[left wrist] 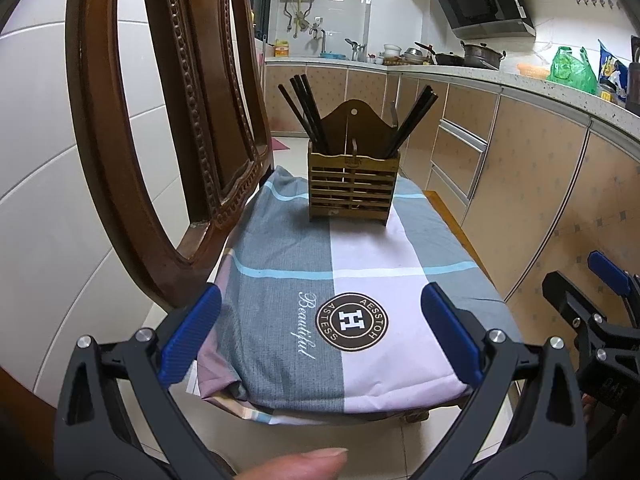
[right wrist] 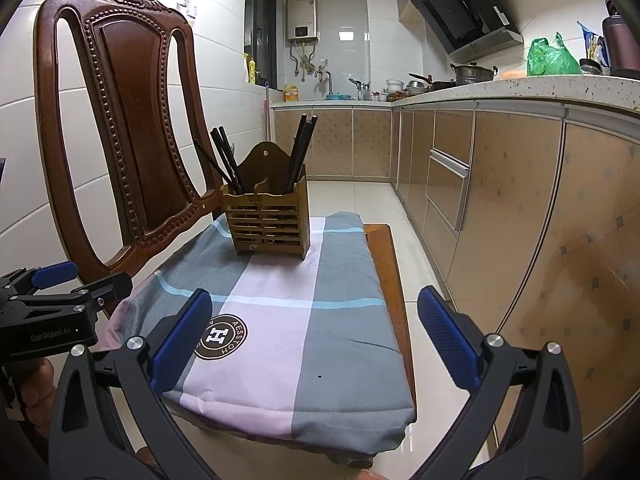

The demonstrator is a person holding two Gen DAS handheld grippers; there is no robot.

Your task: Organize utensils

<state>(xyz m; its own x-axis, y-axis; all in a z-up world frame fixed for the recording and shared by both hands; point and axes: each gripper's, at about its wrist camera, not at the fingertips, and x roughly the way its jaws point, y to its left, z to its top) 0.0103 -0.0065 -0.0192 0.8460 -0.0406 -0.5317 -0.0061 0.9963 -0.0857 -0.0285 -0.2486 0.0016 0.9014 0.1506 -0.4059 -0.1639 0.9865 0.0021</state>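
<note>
I read both tools held level and side by side: left gripper [left wrist: 320, 334] has its blue pads spread wide with nothing between them, right gripper [right wrist: 314, 338] likewise gapes empty, and a thumb [left wrist: 298, 465] shows beneath the left one.

Before us bare cushion [left wrist: 360, 256] up to the chopstick holder [left wrist: 353, 184], chair back [left wrist: 168, 120] crowding our left

Kitchen. White tiled walls [right wrist: 224, 32]; glossy pale floor [right wrist: 352, 196]. Carved wooden chair [right wrist: 132, 128] near left, checked cushion [right wrist: 304, 320] on seat. Beige cabinets [right wrist: 512, 216] and speckled counter [right wrist: 560, 84] along right. Water heater [right wrist: 301, 17] far wall; black hood [right wrist: 460, 4] upper right.
</note>
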